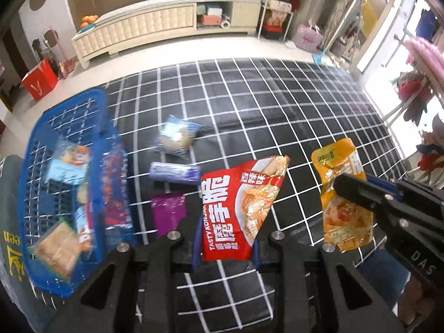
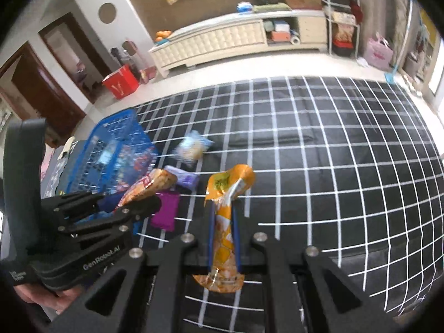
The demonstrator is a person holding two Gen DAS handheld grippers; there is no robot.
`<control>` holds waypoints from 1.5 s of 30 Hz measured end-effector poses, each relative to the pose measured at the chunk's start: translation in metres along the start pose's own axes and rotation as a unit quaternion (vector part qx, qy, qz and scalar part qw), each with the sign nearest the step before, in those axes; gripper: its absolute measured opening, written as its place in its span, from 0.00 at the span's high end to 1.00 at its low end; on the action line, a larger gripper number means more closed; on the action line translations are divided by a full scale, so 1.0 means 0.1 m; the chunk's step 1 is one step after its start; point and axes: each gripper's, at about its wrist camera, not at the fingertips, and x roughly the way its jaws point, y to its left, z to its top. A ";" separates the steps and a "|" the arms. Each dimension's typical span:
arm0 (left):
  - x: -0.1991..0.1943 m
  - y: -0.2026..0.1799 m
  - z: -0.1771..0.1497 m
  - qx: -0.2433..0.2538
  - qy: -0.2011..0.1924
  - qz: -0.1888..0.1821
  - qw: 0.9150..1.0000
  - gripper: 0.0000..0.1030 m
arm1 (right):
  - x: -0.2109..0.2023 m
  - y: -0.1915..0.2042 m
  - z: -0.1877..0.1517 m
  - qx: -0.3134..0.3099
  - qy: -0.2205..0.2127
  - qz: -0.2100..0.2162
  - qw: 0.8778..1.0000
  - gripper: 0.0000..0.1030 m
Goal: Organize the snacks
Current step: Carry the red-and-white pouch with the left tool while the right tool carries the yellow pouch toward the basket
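My left gripper [image 1: 226,249] is shut on a red konjac snack packet [image 1: 238,208], held up above the black gridded cloth [image 1: 277,111]. My right gripper [image 2: 223,238] is shut on an orange snack packet [image 2: 224,222], also lifted off the cloth. Each gripper shows in the other's view: the right gripper [image 1: 360,191] with the orange packet [image 1: 341,194], and the left gripper [image 2: 133,208] with the red packet [image 2: 149,186] edge-on. A blue basket [image 1: 80,95] at the left holds several snacks. A pale blue packet [image 1: 177,136], a purple bar [image 1: 174,172] and a magenta packet [image 1: 168,211] lie beside it.
Beyond the cloth's far edge is pale floor with a cream low cabinet [image 1: 144,25], a red box [image 1: 38,80] and a pink bag [image 1: 306,37]. A metal rack [image 2: 342,19] stands at the cabinet's right end. A hand [image 2: 63,297] grips the left tool.
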 end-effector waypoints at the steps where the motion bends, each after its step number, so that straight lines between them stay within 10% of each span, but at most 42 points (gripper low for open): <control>1: -0.09 0.09 -0.02 -0.004 -0.006 0.001 1.000 0.75 | -0.02 0.11 0.01 -0.005 -0.002 0.005 1.000 0.86; 24: -0.76 1.55 -0.31 -0.016 -0.023 0.070 0.997 0.75 | 0.40 1.57 0.18 -0.082 0.020 0.063 0.994 0.86; 45: -0.03 2.05 -0.27 -0.045 0.026 0.067 0.996 0.74 | 0.91 1.85 0.25 -0.100 0.058 0.055 0.992 0.85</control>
